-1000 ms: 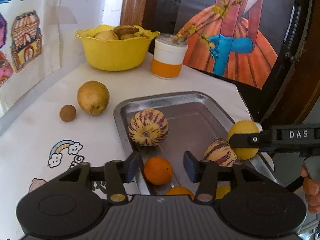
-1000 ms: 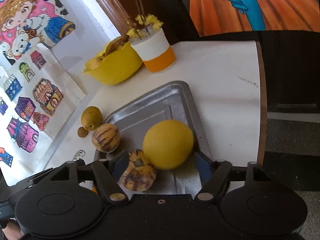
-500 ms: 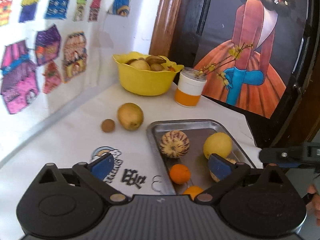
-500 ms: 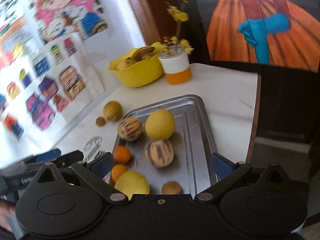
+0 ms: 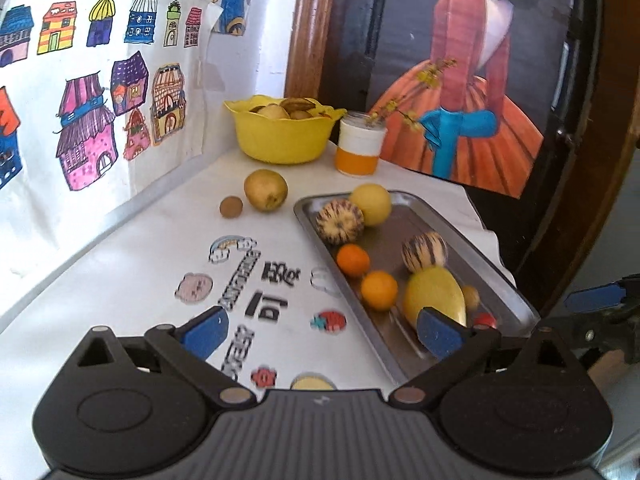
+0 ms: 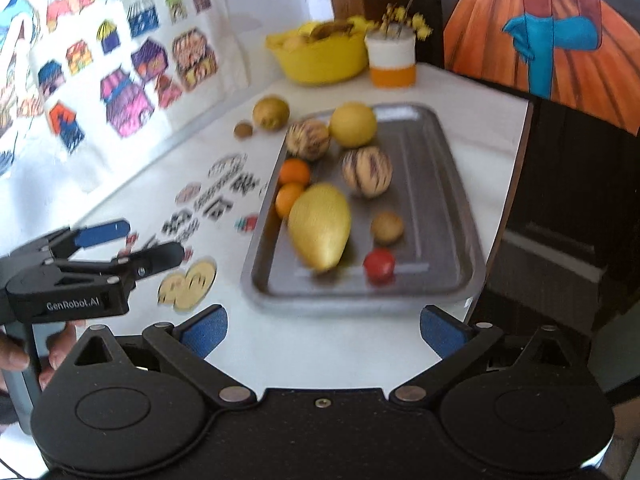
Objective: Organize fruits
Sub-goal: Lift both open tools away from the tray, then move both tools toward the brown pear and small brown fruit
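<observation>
Both the left gripper (image 5: 320,330) and the right gripper (image 6: 322,330) are spread wide and empty, angled down at the tray (image 6: 452,208). It carries eight fruits: two oranges, two striped melons, a round yellow fruit, a mango (image 6: 319,226), one small brown, one red. Two more lie beside its far-left corner.

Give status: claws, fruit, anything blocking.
Left claw open, empty. Right claw open, empty. Eight fruits in metal tray; pear and small brown fruit on table beside it. Nothing blocking.

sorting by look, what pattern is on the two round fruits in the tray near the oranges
Cream skin with dark purple stripes, on both striped fruits; clearest in the right wrist view.
</observation>
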### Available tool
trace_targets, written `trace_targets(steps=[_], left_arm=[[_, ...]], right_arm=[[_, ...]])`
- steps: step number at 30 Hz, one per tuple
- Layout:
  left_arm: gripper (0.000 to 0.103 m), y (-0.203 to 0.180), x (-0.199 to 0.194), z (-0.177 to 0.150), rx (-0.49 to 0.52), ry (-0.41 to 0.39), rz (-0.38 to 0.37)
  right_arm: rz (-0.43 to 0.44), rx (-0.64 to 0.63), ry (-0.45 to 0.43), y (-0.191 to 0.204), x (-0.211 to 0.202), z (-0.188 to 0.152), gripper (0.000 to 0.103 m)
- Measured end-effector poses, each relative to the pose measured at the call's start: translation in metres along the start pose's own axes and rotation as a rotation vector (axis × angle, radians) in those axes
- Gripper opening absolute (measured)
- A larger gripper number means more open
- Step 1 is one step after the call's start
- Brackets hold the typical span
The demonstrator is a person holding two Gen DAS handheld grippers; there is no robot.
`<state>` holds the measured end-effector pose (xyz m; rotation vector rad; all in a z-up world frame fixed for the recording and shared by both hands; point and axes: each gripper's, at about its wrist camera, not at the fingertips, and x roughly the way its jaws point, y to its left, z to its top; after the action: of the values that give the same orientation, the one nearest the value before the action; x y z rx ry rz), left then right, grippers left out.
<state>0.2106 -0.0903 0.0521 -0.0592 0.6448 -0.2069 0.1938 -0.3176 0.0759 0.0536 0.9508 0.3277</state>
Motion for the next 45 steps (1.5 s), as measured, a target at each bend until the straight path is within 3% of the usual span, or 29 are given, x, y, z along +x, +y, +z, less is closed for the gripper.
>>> trace_targets(steps=[8, 14, 19, 24, 32, 39, 45], left_arm=[[0.103, 0.005, -0.023, -0.022, 0.096, 0.036, -0.019], [0.103, 0.021, -0.038, -0.036, 0.165, 0.054, 0.029], [0.103, 0.046, -0.04, -0.036, 0.181, 0.067, 0.089], [0.103, 0.076, -0.037, -0.023, 0.197, 0.064, 0.175], [0.103, 0.104, -0.023, 0.023, 0.144, -0.01, 0.237], [0.103, 0.103, 0.023, 0.062, 0.144, -0.01, 0.253], [0.103, 0.1, 0.071, 0.08, 0.166, -0.004, 0.251]], right_arm=[[-0.024, -0.072, 0.099, 0.035, 0.005, -0.021, 0.102], [-0.005, -0.135, 0.12, 0.062, 0.008, -0.024, 0.102], [0.003, -0.185, 0.1, 0.081, 0.007, -0.004, 0.102], [0.011, -0.207, 0.043, 0.095, 0.003, 0.042, 0.102], [0.009, -0.097, -0.047, 0.1, 0.022, 0.142, 0.102], [-0.036, -0.082, -0.061, 0.094, 0.075, 0.208, 0.102], [0.0, -0.08, -0.099, 0.072, 0.134, 0.229, 0.102]])
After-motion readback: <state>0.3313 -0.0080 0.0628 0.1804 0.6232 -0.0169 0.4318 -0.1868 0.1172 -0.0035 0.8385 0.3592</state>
